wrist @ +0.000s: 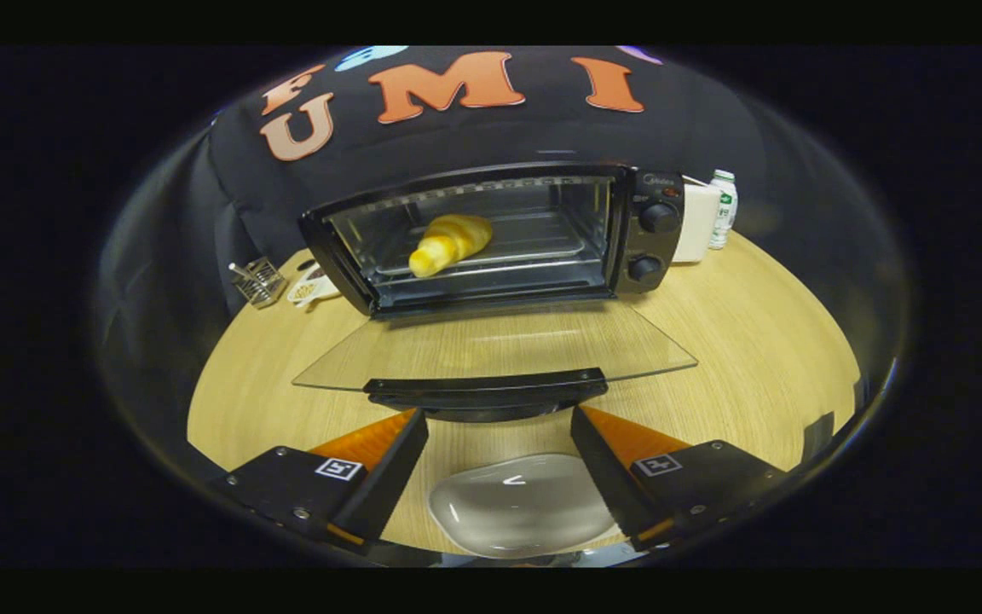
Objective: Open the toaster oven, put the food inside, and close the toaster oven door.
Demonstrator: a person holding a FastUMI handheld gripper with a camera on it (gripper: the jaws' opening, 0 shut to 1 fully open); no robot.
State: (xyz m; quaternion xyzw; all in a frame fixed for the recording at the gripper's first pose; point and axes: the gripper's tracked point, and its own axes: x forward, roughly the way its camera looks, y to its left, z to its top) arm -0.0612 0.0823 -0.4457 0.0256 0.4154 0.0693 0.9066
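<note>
Nearest the lens, the gripper (499, 426) is spread wide with nothing held, its fingers just short of the door handle (487, 392) at 12 o'clock. A pale plate (521, 503) is seen on the wooden table (755, 341) between the fingers, partly cut off by the right one.

Biggest thing around: the toaster oven (491, 234), with its glass door (495, 345) dropped flat toward the fingers. The food, a croissant (450, 242), is already sat on the rack inside.

At 10 o'clock of the oven, a wire basket (257, 281) and a small patterned thing (312, 286) can be spotted, too small to make out. At 2 o'clock, a white box (697, 223) is half hidden behind the oven, with a small bottle (723, 209) beside it.
</note>
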